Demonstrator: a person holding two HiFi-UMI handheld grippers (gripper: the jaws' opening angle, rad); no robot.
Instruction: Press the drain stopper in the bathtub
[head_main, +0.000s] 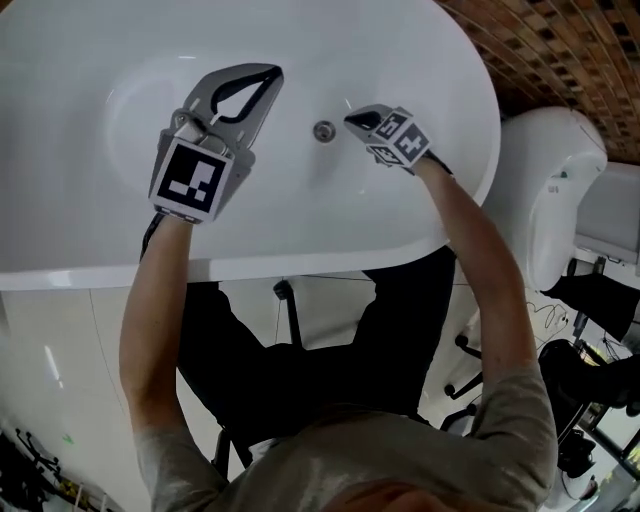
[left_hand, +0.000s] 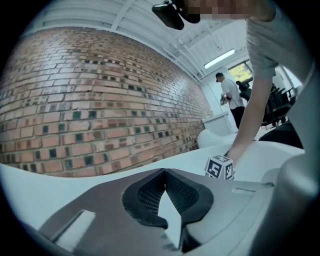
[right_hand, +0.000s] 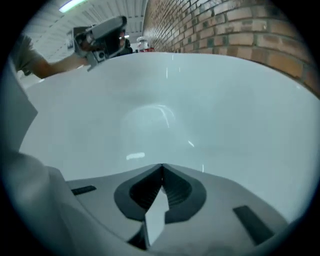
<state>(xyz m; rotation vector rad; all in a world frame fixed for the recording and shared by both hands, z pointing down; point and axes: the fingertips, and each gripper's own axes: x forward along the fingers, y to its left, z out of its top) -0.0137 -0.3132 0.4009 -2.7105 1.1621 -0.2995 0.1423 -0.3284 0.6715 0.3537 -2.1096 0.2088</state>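
Note:
The small round metal drain stopper (head_main: 323, 130) sits in the floor of the white bathtub (head_main: 90, 230). My right gripper (head_main: 350, 121) is shut and empty, its tips just to the right of the stopper and apart from it. My left gripper (head_main: 270, 72) hangs over the tub to the left of the stopper, shut with nothing between its jaws. In the left gripper view the closed left gripper (left_hand: 164, 171) points at the brick wall, with the right gripper's marker cube (left_hand: 219, 167) beyond. The right gripper (right_hand: 161, 166) faces the tub's smooth inner wall (right_hand: 210, 110); the stopper is out of that view.
A white toilet (head_main: 550, 190) stands right of the tub, under a brick wall (head_main: 560, 50). The tub's near rim (head_main: 250, 268) runs in front of the person's legs. A person (left_hand: 230, 97) stands far back in the room. Cables and chair bases lie at the lower right.

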